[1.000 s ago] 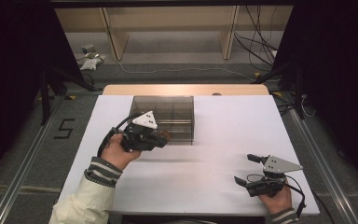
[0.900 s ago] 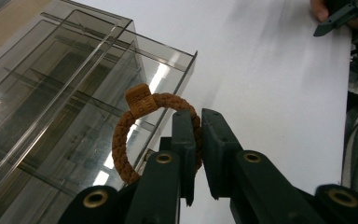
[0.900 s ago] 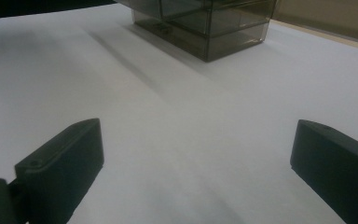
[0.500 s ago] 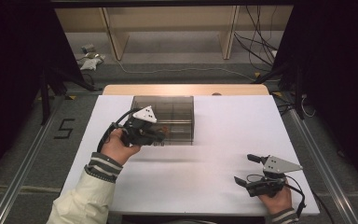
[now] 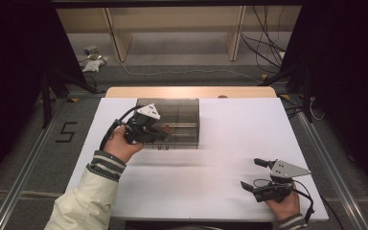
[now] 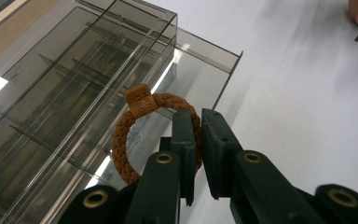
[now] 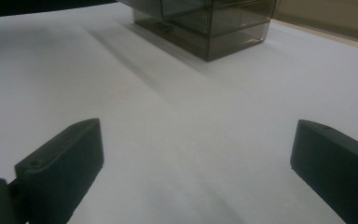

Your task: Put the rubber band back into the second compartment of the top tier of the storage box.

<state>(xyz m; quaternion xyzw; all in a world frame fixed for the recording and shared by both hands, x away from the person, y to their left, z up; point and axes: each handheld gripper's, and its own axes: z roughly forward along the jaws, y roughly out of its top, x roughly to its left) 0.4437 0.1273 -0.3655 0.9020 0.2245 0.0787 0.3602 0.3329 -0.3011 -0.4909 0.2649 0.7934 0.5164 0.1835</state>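
Observation:
A brown braided band (image 6: 121, 135) with a small tan tag hangs in my left gripper (image 6: 198, 116), whose jaws are shut on its right side. The band hovers over the front of a smoked clear drawer box (image 6: 74, 84), where one drawer (image 6: 205, 60) stands pulled out. In the high view the left gripper (image 5: 165, 135) is over the box (image 5: 182, 108) at its front left, and the band (image 5: 166, 129) shows as a small brown spot. My right gripper (image 5: 250, 173) rests open near the table's front right corner. Nothing lies between its jaws (image 7: 196, 154).
The white table (image 5: 230, 139) stretches between the box and the right gripper. The box (image 7: 205, 23) stands far off in the right gripper view. A wooden strip (image 5: 191, 92) runs along the table's back edge, with floor cables (image 5: 268, 48) beyond.
My left gripper, with the band in it, has edged a little away from the person and farther over the box. The right gripper has stayed put.

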